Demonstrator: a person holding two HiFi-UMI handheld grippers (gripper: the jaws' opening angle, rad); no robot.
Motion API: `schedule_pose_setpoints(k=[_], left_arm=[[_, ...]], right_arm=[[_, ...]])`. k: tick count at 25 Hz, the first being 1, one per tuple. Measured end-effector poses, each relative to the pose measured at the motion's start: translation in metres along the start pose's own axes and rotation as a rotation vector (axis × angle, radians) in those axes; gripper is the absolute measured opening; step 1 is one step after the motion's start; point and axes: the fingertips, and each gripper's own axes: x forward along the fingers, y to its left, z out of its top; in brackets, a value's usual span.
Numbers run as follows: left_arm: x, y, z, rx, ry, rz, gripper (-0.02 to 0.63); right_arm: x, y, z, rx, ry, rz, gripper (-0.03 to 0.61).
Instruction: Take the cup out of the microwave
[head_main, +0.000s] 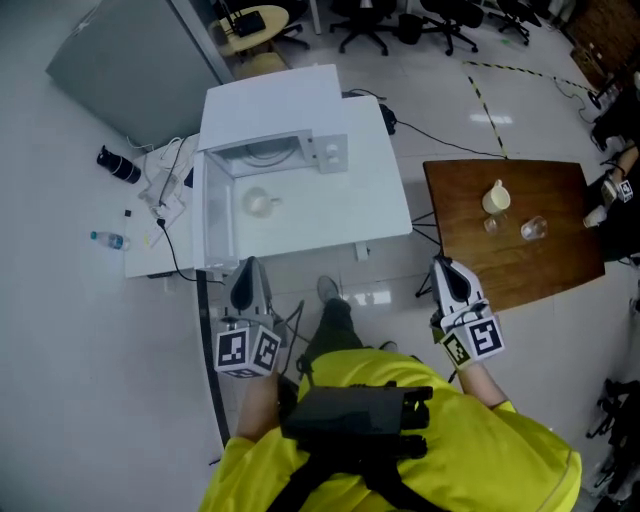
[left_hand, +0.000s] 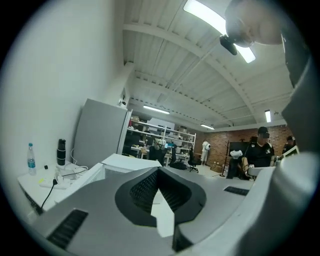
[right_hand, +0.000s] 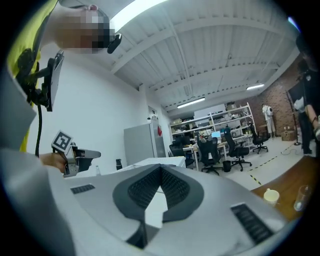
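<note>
A white microwave (head_main: 272, 110) stands on a white table (head_main: 375, 205), its door (head_main: 216, 215) swung open to the left. The pale cup (head_main: 260, 203) sits on the white surface just in front of the open cavity, beside the door. Both grippers hang near my body, short of the table's front edge and apart from the cup. My left gripper (head_main: 246, 272) is shut with nothing in it, its jaws meeting at a point (left_hand: 159, 176). My right gripper (head_main: 446, 270) is also shut and empty (right_hand: 160, 172). The right gripper view shows the left gripper (right_hand: 75, 156) off to its left.
A brown wooden table (head_main: 520, 255) at the right carries a cream cup (head_main: 497, 197) and a clear glass (head_main: 533, 229). A water bottle (head_main: 108, 239), a black flask (head_main: 120, 165) and cables lie at the white table's left end. A grey cabinet (head_main: 125, 60) and office chairs stand behind.
</note>
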Motion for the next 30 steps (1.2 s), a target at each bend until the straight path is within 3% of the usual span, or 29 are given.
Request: schedule_pose_setpoints(k=[6, 10, 14, 18, 23, 26, 30], left_arm=[[-0.090, -0.087, -0.029, 0.073, 0.070, -0.071, 0.028], [-0.134, -0.108, -0.036, 0.064, 0.074, -0.067, 0.028], [-0.154, -0.117, -0.044, 0.057, 0.104, -0.071, 0.028], [-0.153, -0.117, -0.038, 0.058, 0.138, -0.107, 0.028], [-0.158, -0.105, -0.017, 0.061, 0.081, -0.100, 0.028], [-0.169, -0.102, -0.021, 0.018, 0.080, -0.081, 0.028], [-0.173, -0.102, -0.026, 0.037, 0.080, -0.079, 0.028]], right_arm=[[-0.101, 0.009, -0.011, -0.025, -0.001, 0.020, 0.005], [-0.141, 0.038, -0.014, -0.042, 0.007, 0.107, 0.005], [-0.170, 0.051, -0.010, -0.040, -0.006, 0.096, 0.003], [-0.173, 0.055, -0.001, 0.014, -0.028, 0.048, 0.003], [-0.157, 0.080, 0.011, 0.004, -0.042, 0.105, 0.003], [-0.153, 0.081, 0.013, 0.013, -0.027, 0.117, 0.003], [-0.144, 0.083, 0.012, 0.007, -0.017, 0.156, 0.003]])
